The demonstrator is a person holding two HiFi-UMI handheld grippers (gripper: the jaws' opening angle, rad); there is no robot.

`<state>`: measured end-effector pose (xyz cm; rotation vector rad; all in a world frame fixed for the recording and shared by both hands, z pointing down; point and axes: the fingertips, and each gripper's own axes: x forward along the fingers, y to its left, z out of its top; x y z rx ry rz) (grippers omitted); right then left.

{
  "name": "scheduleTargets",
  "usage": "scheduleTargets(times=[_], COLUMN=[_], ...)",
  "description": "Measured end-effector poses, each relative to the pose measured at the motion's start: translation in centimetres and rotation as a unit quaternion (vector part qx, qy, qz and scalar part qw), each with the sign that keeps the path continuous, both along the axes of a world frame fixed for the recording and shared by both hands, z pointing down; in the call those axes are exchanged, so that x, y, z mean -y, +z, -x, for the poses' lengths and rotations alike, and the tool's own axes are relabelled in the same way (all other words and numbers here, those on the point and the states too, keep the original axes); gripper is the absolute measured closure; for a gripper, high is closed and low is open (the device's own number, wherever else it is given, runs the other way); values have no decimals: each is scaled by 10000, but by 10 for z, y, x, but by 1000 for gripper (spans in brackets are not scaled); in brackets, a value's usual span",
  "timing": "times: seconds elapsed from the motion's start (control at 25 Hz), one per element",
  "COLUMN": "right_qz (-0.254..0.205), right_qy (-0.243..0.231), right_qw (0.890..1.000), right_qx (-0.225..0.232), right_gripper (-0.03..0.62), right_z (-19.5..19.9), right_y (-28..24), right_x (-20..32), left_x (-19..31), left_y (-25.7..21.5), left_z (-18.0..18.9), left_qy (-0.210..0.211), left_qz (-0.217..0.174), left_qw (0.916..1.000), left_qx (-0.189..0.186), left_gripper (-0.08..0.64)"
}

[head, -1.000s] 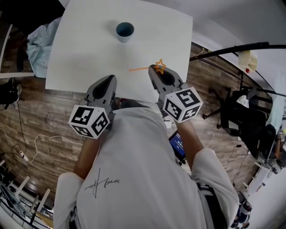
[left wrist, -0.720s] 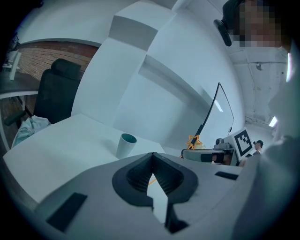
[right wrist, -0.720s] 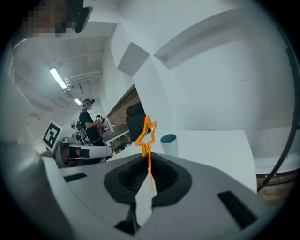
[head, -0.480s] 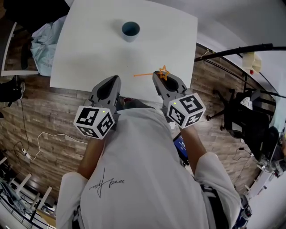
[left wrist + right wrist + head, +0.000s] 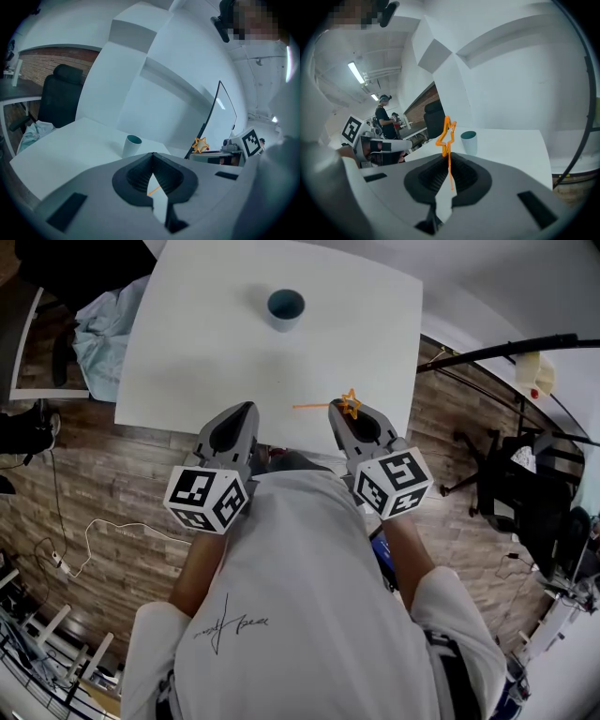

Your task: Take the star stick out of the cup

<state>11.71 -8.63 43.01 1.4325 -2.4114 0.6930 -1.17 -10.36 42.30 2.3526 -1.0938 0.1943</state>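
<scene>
The teal cup (image 5: 286,307) stands upright at the far side of the white table (image 5: 187,352). My right gripper (image 5: 337,407) is shut on the orange star stick (image 5: 349,404) near the table's front edge, well apart from the cup. In the right gripper view the star (image 5: 446,132) rises above the closed jaws and the cup (image 5: 469,141) stands behind it. My left gripper (image 5: 247,407) hovers beside it at the front edge, its jaws closed on nothing. From the left gripper view (image 5: 153,153) the cup (image 5: 132,145) and the star (image 5: 201,144) both show.
A crumpled light cloth (image 5: 98,320) lies by the table's left side. A black office chair (image 5: 511,474) and a black curved pole (image 5: 497,343) are to the right. Wood floor with a white cable (image 5: 84,540) lies below. People stand far off (image 5: 384,119).
My right gripper has drawn back from the cup toward the table's near edge, with the star stick still in it. The left gripper has hardly moved.
</scene>
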Motion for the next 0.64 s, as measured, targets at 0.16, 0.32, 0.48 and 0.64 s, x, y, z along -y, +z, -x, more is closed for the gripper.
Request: scheduleTargets(times=[0.16,0.32,0.48,0.64], right_qz=[-69,-99,-104,-152], right_qy=[226,449,608,670], right_qw=[9997,9989,9980,9975], right_qx=[-27,-88,-132,-175], right_gripper=[569,569,569,569], right_z=[-2,-4,-7,-7], right_y=[-1,-1,-1,-2], right_x=[1,0,2,6], left_x=[1,4,9,16], left_y=[-1,-1,-1,0], left_z=[0,4,5,7], left_qy=[51,50,-12,-112], left_qz=[-8,-13,-39,-54], left_qw=[10000,10000,10000,9999], left_qx=[6,37,72,63], left_gripper=[557,555,557,557])
